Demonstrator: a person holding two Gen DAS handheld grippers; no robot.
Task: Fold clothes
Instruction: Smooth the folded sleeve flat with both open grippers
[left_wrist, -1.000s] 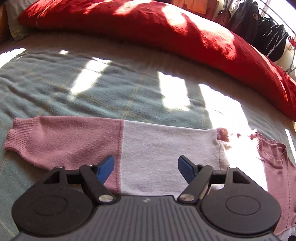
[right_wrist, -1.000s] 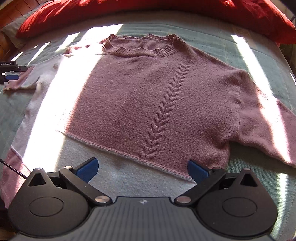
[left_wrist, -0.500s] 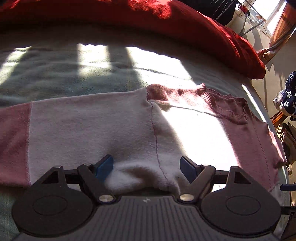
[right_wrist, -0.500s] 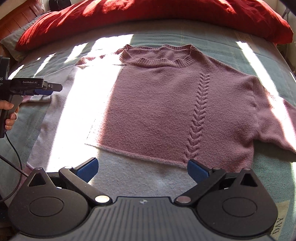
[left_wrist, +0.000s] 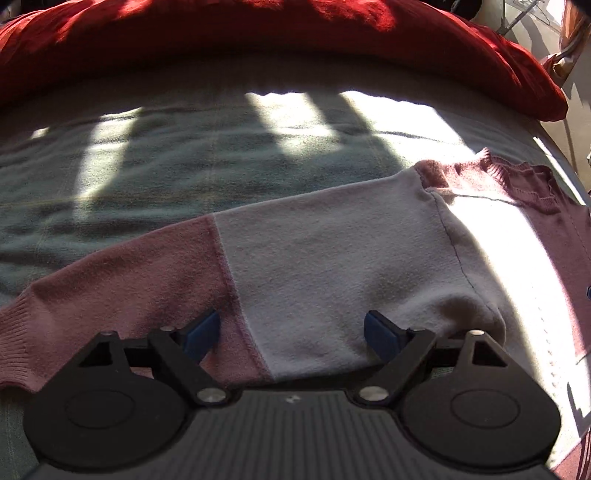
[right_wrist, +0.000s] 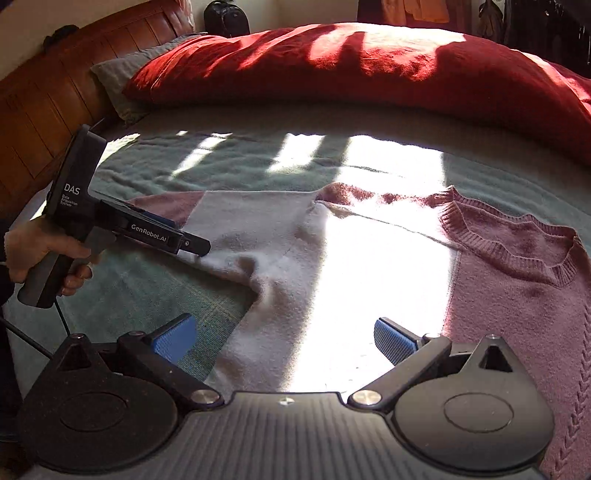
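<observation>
Sweater (right_wrist: 369, 266) lies flat on the bed (right_wrist: 229, 162), front up, neckline toward the far edge where a red duvet (right_wrist: 369, 70) is heaped. Body mauve with a cable rib down the front; one shoulder and upper sleeve pale lilac, lower sleeve (left_wrist: 122, 280) mauve again, ending in a ribbed cuff near the left edge of the left wrist view. Hard sun stripes cross the bed and bleach the lilac panel.

Left gripper (left_wrist: 291, 334): fingers spread wide, nothing between them. They sit low over the outstretched sleeve, straddling the seam where mauve meets lilac; the left pad is over mauve, the right over lilac near the puckered armpit. Whether the pads touch the knit cannot be told. In the right wrist view this gripper (right_wrist: 192, 247) comes in from the left, held in a hand (right_wrist: 44, 254), its tip at the sleeve's near edge, where the cloth is bunched.

Right gripper (right_wrist: 284, 338): fingers wide apart, empty. The left pad is over bare green bedcover, the right over the sunlit lilac side panel; the sweater's side edge runs between them.
</observation>
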